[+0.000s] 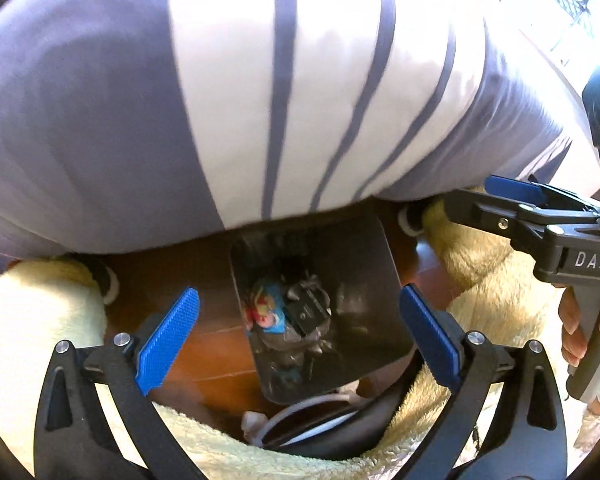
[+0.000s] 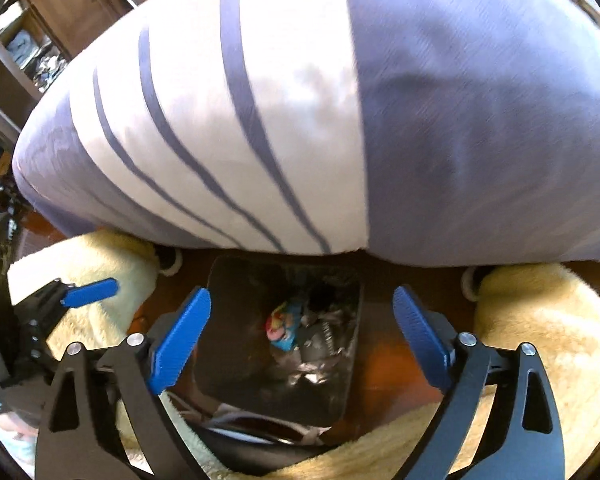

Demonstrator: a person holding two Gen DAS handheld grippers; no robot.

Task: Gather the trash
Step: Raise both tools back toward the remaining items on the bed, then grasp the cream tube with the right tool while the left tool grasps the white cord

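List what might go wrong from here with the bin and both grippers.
1. The trash bin sits close under the striped bedding; lifting it may snag that overhang.
2. The left gripper and right gripper hover open over the same bin, so their fingers may collide when reaching in.
3. The colorful wrapper and crumpled trash fill the bin; tilting it may spill them onto the wooden floor.
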